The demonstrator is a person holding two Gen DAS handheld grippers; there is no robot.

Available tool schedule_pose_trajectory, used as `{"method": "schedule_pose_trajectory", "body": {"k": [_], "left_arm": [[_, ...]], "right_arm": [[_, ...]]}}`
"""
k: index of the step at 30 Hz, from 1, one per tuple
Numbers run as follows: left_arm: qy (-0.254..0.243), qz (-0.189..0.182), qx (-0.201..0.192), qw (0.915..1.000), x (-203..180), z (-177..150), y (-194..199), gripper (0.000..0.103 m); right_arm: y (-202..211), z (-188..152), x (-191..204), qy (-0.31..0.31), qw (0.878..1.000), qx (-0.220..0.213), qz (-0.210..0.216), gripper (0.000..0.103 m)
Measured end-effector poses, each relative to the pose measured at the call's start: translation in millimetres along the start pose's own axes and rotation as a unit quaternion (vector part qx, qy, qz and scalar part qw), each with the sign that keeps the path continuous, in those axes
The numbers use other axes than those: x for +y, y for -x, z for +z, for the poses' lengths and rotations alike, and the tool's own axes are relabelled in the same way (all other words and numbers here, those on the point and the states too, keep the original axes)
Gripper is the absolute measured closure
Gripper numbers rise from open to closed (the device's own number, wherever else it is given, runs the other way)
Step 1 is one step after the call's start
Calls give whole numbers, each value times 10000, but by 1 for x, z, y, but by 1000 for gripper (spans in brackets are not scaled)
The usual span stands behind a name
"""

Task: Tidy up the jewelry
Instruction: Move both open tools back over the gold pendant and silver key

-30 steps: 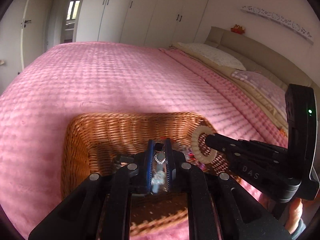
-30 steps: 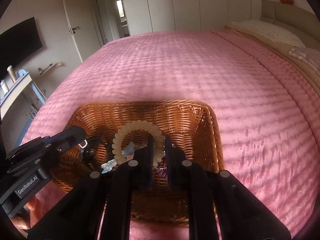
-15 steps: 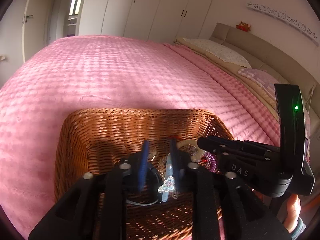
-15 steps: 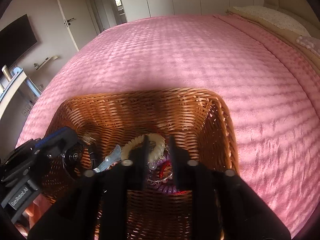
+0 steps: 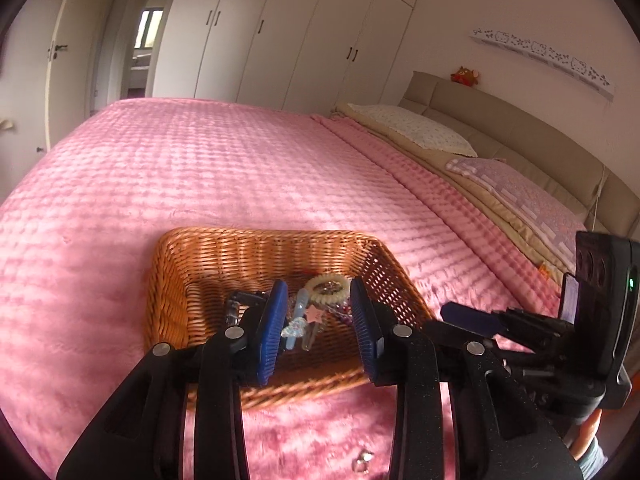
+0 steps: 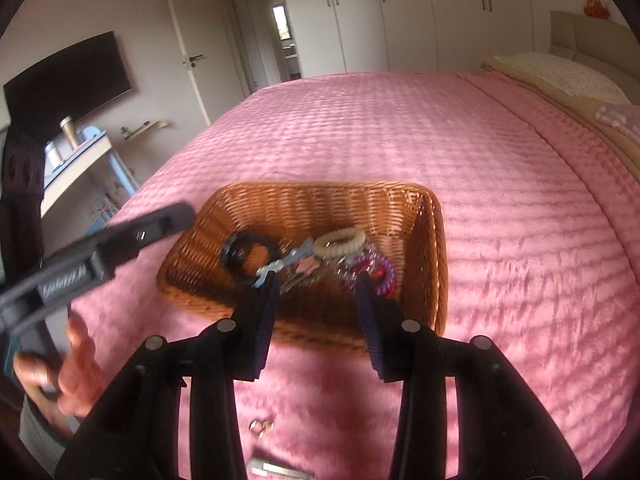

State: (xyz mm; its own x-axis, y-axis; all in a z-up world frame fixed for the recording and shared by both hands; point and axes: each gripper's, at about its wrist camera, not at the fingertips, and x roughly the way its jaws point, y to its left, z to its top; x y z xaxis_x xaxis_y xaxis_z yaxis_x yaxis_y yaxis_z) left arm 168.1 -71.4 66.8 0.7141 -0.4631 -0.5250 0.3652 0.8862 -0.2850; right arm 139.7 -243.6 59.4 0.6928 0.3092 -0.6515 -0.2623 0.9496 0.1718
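Both opening grippers empty, just short of jewelry basket

left tool — let go, backed off | right tool — likewise | bracelet — now in basket

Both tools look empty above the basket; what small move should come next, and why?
Probably lower the right tool toward the small metallic piece lying on the pink bedspread outside the wicker basket. Both tools hold nothing, jaws opening, and the other jewelry already sits in the basket.
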Motion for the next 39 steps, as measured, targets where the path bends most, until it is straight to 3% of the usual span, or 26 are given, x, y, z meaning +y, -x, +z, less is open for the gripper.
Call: {"method": "schedule_pose_trajectory", "body": {"k": [6, 14, 23, 32, 33, 35, 39], "left_arm": [[-152, -7, 46, 9999, -18, -24, 30, 71], [-48, -11, 581, 9983, -16, -87, 28, 70], [95, 57, 1185, 9929, -3, -122, 2, 70], [82, 37, 1369, 9905, -2, -134, -11, 70], [65, 28, 1386, 9903, -2, -135, -12, 70], [14, 0, 1435, 9897, -4, -137, -14, 70], [-152, -75, 1559, 9876, -12, -140, -19, 70]], "right_arm": [[23, -52, 5, 294, 9993, 145, 187, 67], [15, -110, 18, 1059, 9917, 550, 481, 67], [-6, -130, 22, 1616, 9787, 928, 857, 67], [-38, -124, 37, 2091, 9665, 1231, 835, 67], [-37, -125, 39, 2130, 9661, 1215, 804, 69], [-33, -126, 38, 2086, 9685, 1147, 726, 84], [-30, -124, 21, 1647, 9796, 1083, 384, 84]]}}
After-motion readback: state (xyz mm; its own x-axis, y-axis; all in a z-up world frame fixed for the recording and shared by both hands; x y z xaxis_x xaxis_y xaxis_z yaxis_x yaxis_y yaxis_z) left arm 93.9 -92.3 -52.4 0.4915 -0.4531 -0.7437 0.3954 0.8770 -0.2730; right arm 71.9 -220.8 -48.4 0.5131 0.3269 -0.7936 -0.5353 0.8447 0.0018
